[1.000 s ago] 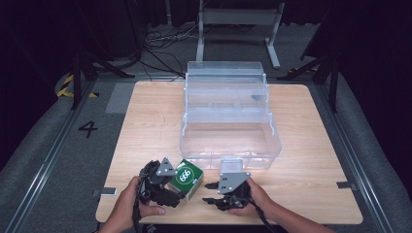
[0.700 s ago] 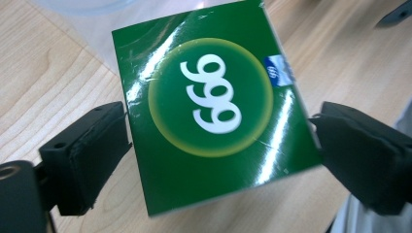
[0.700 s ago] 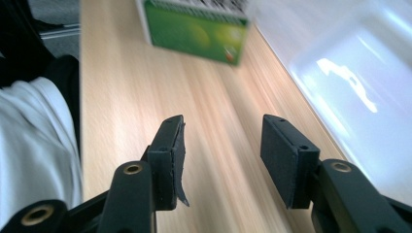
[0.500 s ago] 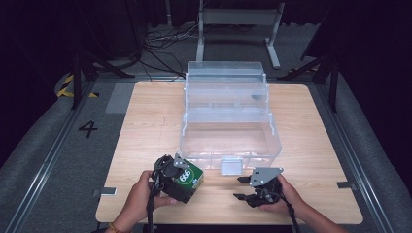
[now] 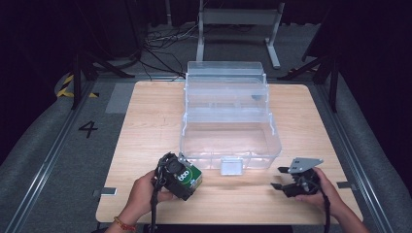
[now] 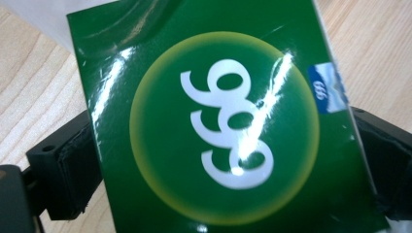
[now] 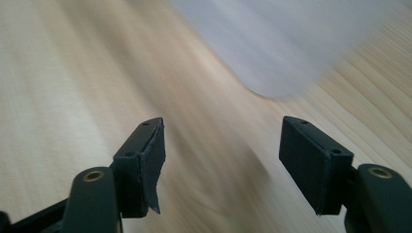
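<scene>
Left gripper view: my left gripper (image 5: 179,178) clamps glossy green box (image 6: 214,126), near clear bin (image 5: 228,121) front corner. Box may slip or clip rim. Right gripper (image 7: 221,160) agape, empty.

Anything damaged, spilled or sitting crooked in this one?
One small thing: on the right claw, the pad on one jaw looks frayed, its lower edge peeling away in a loose flap. Otherwise nothing stands out: the clear plastic box sits open and square on the table, and the left claw grips the green box squarely.
</scene>
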A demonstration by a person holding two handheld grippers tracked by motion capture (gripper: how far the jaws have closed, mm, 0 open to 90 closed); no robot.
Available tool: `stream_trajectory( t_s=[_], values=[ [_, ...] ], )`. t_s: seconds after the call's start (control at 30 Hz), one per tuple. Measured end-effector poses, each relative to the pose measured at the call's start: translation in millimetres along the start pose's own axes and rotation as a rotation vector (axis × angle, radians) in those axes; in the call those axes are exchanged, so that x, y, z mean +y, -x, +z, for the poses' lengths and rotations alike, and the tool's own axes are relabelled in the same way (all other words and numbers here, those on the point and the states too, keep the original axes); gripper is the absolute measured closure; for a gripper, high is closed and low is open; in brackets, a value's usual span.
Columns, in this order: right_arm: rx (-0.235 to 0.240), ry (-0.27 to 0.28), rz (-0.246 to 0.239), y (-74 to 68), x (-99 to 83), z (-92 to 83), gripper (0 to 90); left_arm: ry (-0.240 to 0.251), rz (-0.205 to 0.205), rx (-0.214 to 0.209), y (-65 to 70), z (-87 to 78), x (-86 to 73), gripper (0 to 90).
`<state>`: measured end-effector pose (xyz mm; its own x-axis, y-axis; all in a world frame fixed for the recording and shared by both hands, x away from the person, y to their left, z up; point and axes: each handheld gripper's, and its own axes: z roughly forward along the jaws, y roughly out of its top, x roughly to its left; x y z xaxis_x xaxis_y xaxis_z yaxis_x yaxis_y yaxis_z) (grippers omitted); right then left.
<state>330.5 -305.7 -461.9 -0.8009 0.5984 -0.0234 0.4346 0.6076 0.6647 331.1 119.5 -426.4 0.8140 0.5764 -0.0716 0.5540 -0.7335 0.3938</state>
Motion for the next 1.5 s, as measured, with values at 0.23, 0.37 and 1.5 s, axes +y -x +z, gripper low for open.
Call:
stream_trajectory(
  t_s=[0.23,0.37,1.5],
  values=[
    [-0.136,0.116,0.141,28.9,-4.6,-31.0,29.8,-0.010,0.083,0.012,-0.3,-3.6,-7.2,9.0],
    [-0.192,0.153,0.137,38.1,2.9,-43.0,29.9,0.015,0.125,0.008,-2.3,-8.7,-15.4,15.1],
    [-0.131,0.127,0.132,50.0,79.3,-4.0,29.7,-0.147,0.210,-0.017,-4.0,-11.8,12.9,15.2]
  ],
)
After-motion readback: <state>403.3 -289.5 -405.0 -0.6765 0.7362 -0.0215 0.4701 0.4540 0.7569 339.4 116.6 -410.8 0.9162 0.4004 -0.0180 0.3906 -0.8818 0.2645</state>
